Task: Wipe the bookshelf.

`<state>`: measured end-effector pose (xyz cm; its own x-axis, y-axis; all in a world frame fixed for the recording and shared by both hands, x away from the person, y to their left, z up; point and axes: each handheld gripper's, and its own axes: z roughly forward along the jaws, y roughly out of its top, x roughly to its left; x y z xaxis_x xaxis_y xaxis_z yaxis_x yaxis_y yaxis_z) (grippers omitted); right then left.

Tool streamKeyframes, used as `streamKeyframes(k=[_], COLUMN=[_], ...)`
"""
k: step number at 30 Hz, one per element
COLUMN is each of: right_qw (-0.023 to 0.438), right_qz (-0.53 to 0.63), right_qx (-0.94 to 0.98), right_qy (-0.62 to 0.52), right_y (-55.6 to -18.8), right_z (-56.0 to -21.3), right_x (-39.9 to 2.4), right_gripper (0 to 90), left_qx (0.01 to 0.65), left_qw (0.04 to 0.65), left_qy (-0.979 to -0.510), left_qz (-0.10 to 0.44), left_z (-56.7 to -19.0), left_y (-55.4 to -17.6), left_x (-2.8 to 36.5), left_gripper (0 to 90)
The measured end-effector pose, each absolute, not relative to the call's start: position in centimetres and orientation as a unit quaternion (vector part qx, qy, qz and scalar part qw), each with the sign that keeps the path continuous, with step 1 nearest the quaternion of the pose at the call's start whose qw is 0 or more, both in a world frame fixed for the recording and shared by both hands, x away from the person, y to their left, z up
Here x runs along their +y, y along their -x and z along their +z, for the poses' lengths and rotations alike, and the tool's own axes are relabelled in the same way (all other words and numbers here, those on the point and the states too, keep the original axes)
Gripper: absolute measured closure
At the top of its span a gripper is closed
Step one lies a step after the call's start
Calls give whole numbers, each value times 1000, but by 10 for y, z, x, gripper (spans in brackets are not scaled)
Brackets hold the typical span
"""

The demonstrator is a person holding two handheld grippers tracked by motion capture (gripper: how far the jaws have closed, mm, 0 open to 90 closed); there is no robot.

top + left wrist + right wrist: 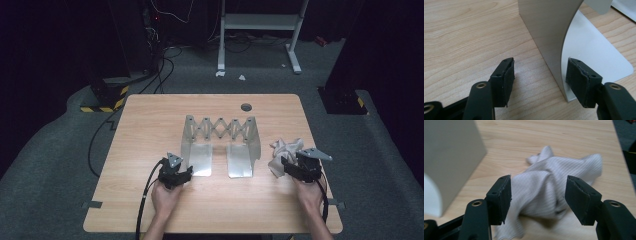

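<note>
**Cloth between open jaws, rack wall straddled**

The right gripper [537, 200] stands wide open, its pads clear of the crumpled cloth [554, 185] lying just ahead and below, between the jaws. That cloth rests on the table [150, 125] just right of the metal rack [220, 145]. The left gripper [540, 82] is open too, straddling the rack's left upright wall without pressing it. The right hand is nearer the cloth.
</note>
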<state>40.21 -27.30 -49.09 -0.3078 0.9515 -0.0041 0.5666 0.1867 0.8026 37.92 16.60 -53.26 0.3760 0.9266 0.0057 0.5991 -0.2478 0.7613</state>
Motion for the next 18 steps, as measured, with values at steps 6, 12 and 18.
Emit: streamKeyframes(k=[6,12,18], right_qw=[251,223,234], right_qz=[343,315,309], right_qx=[729,741,752], right_qy=[-536,-550,-533], right_y=[-429,-441,-434], right_z=[-497,-516,-518], right_x=[-276,-274,-269], right_gripper=[361,491,737], left_qx=[505,505,504], left_qw=[349,352,355], left_qy=[-753,-753,-752], left_qz=[235,234,233], left_z=[-532,-532,-532], left_y=[-379,-379,-379], left_x=[166,166,166], left_gripper=[446,508,559])
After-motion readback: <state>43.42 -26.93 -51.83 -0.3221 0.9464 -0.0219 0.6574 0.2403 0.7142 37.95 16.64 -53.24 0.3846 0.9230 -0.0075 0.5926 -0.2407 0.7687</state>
